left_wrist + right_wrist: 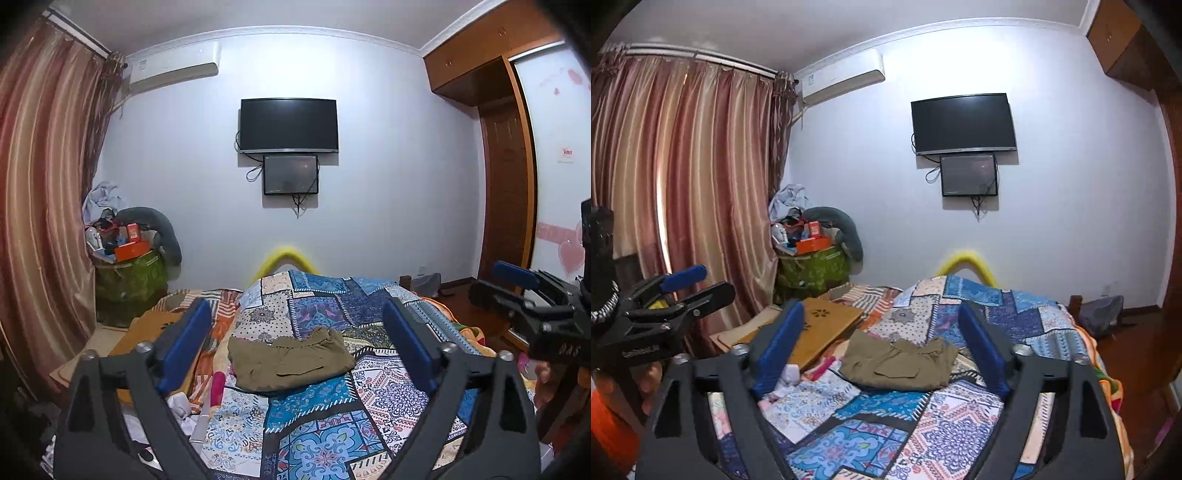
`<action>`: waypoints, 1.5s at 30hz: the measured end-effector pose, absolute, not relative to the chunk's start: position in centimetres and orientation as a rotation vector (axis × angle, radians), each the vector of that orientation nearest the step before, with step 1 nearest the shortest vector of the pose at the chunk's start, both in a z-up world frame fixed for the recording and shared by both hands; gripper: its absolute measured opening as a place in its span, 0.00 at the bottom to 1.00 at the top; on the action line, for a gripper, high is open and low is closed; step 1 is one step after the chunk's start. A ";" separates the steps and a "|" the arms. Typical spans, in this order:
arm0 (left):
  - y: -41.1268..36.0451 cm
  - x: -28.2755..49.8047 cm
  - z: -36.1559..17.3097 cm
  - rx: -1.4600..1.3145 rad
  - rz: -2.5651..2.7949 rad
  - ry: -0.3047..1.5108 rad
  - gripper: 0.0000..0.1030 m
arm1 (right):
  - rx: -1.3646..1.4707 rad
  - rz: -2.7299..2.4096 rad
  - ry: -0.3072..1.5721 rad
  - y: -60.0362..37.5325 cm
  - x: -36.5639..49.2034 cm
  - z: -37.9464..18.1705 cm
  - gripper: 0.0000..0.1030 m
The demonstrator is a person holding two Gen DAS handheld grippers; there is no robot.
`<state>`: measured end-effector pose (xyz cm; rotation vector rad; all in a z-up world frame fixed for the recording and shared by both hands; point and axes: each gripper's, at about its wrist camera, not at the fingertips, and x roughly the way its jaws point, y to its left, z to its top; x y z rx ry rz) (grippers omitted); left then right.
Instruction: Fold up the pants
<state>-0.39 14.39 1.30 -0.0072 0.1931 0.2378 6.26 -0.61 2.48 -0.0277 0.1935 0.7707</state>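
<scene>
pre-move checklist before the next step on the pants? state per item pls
1. Left gripper open, nothing between its fingers: ok.
2. Right gripper open, nothing held: ok.
3. Olive pants in both wrist views, lying on the patchwork quilt: ok.
4. Pants folded to a compact bundle: ok; whether edges line up, cannot tell.
5. Nothing lying on the pants: ok.
6. Grippers off the fabric, raised above the bed: ok.
</scene>
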 end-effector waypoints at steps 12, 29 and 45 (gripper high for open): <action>13.6 -1.3 1.0 -0.002 0.243 0.177 1.00 | -0.030 0.722 0.210 -1.1 5.5 2.1 0.99; 13.9 -1.0 0.9 -0.015 0.225 0.191 1.00 | -0.026 0.720 0.190 -1.6 4.3 2.2 0.99; 14.1 -0.9 0.7 -0.026 0.212 0.200 1.00 | -0.024 0.720 0.181 -1.8 3.9 2.9 0.99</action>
